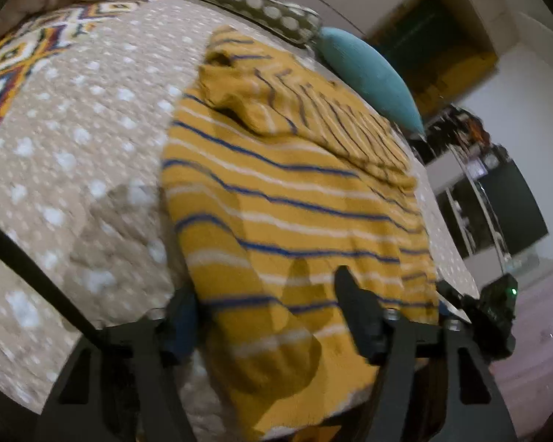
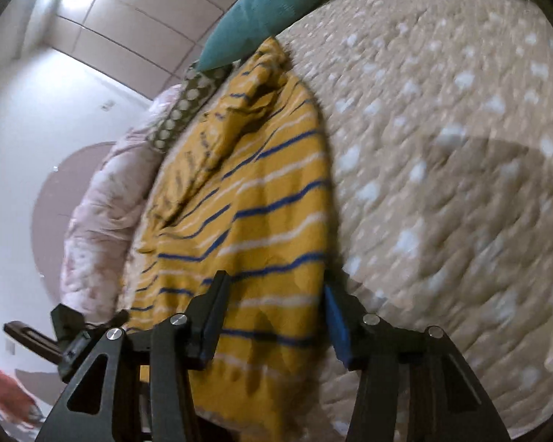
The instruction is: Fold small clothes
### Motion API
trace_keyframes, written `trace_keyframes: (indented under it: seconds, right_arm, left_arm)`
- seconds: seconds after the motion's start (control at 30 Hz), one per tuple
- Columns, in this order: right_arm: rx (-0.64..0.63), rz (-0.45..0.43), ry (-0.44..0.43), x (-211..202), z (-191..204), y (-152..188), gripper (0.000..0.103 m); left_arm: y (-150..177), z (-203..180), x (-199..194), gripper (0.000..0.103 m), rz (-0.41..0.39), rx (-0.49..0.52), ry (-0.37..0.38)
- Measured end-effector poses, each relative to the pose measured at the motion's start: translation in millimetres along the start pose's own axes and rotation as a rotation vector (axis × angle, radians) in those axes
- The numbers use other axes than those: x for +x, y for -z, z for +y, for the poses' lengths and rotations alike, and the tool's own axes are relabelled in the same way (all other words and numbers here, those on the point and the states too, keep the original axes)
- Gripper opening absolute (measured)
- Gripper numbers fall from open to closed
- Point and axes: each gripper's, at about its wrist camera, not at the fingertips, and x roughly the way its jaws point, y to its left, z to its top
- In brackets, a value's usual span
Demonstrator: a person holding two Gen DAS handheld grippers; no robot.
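This is a bedroom in a home. Ahead of both tongs spreads a bed under a beige quilted bedspread [image 2: 442, 140] dotted with white spots. Beyond the tongs, at the bed's far edge, lie a teal pillow [image 1: 368, 73], an olive pillow with pale dots [image 1: 250, 3] and a bunched pink comforter [image 2: 103, 206]. Pale panelled wardrobe doors [image 2: 136, 25] stand behind the bed, and dark shelving crowded with household things [image 1: 486, 169] lines the wall.

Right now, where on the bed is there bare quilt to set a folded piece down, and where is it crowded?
Bare dotted quilt lies open on the right gripper's side of the yellow striped garment. More bare quilt runs on the left gripper's side, toward the patterned patch. The far edge is crowded: teal pillow, spotted cushion, bunched sleeve.
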Motion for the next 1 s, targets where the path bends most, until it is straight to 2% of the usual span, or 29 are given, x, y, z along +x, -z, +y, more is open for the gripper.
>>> trace_keyframes:
  seconds: [0.07,0.13,0.23,0.33,0.4,0.43,0.47,0.5,0.57,0.7,0.83,1.0]
  right_arm:
    - [0.008,0.011,-0.041,0,3,7,0.054]
    - [0.004,0.024,-0.069,-2,6,15,0.053]
    - [-0.003,0.038,-0.085,0,9,32,0.051]
    - [0.000,0.033,-0.081,0,12,44,0.050]
    - [-0.004,0.032,-0.055,2,15,48,0.043]
    - [-0.003,0.041,-0.032,4,16,49,0.030]
    - [0.001,0.048,-0.012,6,16,48,0.012]
    - [0.007,0.057,-0.001,10,16,46,0.009]
    - [0.020,0.071,0.000,9,17,43,0.009]
    - [-0.033,0.094,-0.021,-10,26,47,0.008]
    - [-0.101,0.166,-0.029,-28,37,76,0.007]
    - [-0.109,0.211,-0.026,-27,34,97,0.007]
  left_arm:
    - [9,-1,0,0.039,0.014,-0.005,0.019]
    - [13,1,0,0.032,0.010,-0.016,0.017]
    - [17,5,-1,0.032,-0.002,-0.056,0.029]
    - [19,3,0,0.042,-0.022,-0.086,0.024]
    - [20,-7,2,0.043,-0.022,-0.056,-0.015]
    - [19,-12,4,0.036,-0.007,-0.024,-0.047]
    - [16,-17,5,0.009,0.012,0.013,-0.106]
    - [14,-17,4,0.008,0.024,0.018,-0.131]
    - [8,-10,-10,0.008,0.016,-0.018,-0.112]
    - [8,-6,-41,0.008,-0.004,-0.011,-0.114]
    - [27,-11,-64,0.008,-0.012,0.036,-0.137]
    - [44,-7,-65,0.008,-0.006,0.049,-0.187]
